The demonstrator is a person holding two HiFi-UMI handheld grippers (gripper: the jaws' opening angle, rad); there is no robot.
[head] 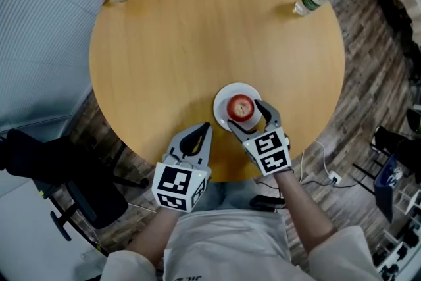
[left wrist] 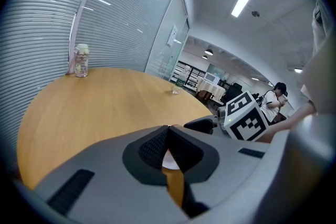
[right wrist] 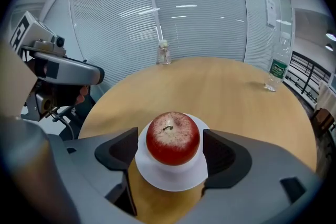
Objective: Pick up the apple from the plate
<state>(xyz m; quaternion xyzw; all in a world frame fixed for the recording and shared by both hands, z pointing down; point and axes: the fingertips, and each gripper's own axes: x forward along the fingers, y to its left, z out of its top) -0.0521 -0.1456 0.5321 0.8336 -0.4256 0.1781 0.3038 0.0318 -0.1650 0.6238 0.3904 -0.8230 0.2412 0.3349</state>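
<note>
With the right gripper (right wrist: 172, 152) open around the apple (right wrist: 172, 137) on the white plate (right wrist: 157, 178), near the desk (head: 197, 43) edge, pads not yet touching: lower to the widest part, close gently, lift straight. Leave the closed left gripper (left wrist: 167, 147) aside.

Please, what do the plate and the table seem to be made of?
The plate is white, smooth and matt, with no pattern: ceramic or plastic, the look does not settle which. The table has a round top of light, even wood colour with a soft sheen: probably wood veneer or laminate.
</note>
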